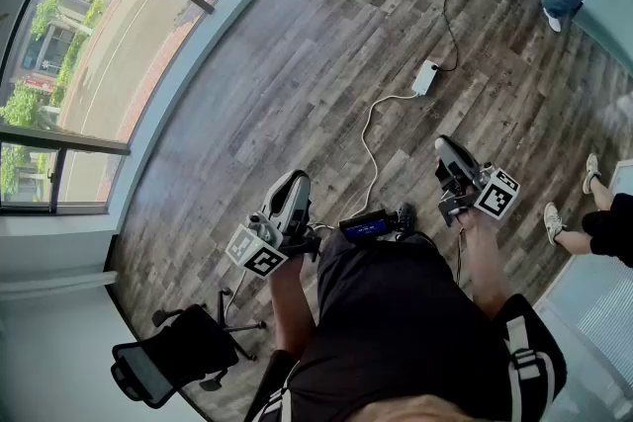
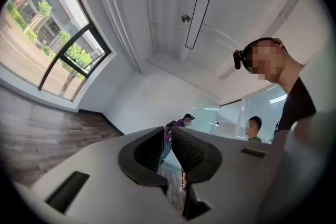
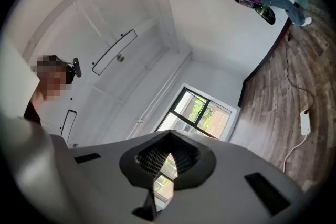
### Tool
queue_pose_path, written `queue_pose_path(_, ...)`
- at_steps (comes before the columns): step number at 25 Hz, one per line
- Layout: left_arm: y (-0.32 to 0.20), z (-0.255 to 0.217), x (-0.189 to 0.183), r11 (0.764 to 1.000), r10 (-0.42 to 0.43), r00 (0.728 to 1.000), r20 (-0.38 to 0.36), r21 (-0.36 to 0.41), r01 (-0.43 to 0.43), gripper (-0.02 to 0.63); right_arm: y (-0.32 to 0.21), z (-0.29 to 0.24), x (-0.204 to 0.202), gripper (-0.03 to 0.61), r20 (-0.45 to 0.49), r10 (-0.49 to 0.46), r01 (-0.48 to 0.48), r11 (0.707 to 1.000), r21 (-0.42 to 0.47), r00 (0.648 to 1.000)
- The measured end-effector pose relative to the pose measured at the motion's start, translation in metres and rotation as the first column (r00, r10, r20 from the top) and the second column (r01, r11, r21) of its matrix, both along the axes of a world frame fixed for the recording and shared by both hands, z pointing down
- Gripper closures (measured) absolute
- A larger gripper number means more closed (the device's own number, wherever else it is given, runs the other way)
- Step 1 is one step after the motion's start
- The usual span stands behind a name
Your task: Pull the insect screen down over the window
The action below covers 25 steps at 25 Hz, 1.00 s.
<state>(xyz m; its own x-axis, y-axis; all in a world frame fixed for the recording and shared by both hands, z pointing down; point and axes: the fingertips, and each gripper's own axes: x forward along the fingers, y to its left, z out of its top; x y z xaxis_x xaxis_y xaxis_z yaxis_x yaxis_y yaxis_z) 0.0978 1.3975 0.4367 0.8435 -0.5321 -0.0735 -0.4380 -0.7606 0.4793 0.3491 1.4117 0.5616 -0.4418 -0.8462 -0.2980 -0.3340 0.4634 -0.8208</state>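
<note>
Both tools are being held at waist height, pointing away from the body. The left gripper [image 1: 293, 185] is carrying nothing, its jaws drawn in to a thin slit. The right gripper [image 1: 450, 153] is also holding nothing, its jaw tips meeting. The window [image 1: 89, 64] is standing well apart, ahead and to the left of the left gripper. A power strip [image 1: 425, 77] is lying on the floor ahead of the right gripper. An office chair [image 1: 168, 358] is sitting behind and to the left of the left gripper.
</note>
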Motion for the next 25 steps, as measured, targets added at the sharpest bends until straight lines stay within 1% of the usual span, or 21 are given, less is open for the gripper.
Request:
queue_pose_path(4,-0.009,-0.009,0.019,0.999,0.029,1.0,0.012,0.018,-0.029,0.574,0.005,-0.002,0.019,0.571,0.012,0.045,-0.045,0.999,0.023,0.999)
queue_pose_path(7,-0.013,-0.012,0.041,0.997,0.072,0.997,0.024,0.034,-0.073,0.574,0.006,0.005,0.028,0.571,0.016,0.068,-0.068,0.997,0.021,0.998)
queue_pose_path(10,-0.016,-0.003,0.056,0.993,0.118,0.993,0.03,0.025,-0.119,0.574,0.009,0.009,0.03,0.571,0.016,0.09,-0.09,0.996,0.021,0.996)
queue_pose_path(13,-0.023,0.0,0.062,0.989,0.145,0.989,0.021,0.023,-0.145,0.574,0.004,0.003,0.025,0.571,-0.004,0.089,-0.089,0.995,0.034,0.996)
queue_pose_path(16,-0.039,0.003,0.069,0.986,0.165,0.986,-0.005,0.026,-0.165,0.574,-0.01,-0.01,0.021,0.571,-0.078,0.076,-0.071,0.996,0.058,0.994)
queue_pose_path(19,-0.066,0.004,0.065,0.987,0.161,0.986,-0.041,0.034,-0.159,0.574,-0.038,-0.017,0.013,0.571,-0.177,0.072,-0.062,0.996,0.06,0.982)
queue_pose_path(22,-0.109,0.005,0.049,0.991,0.129,0.987,-0.092,0.04,-0.126,0.574,-0.08,-0.02,0.0,0.569,-0.258,0.075,-0.067,0.997,0.042,0.963)
queue_pose_path(25,-0.164,0.009,0.019,0.996,0.083,0.984,-0.16,0.043,-0.077,0.574,-0.132,-0.016,-0.024,0.569,-0.337,0.058,-0.055,0.998,0.019,0.94)
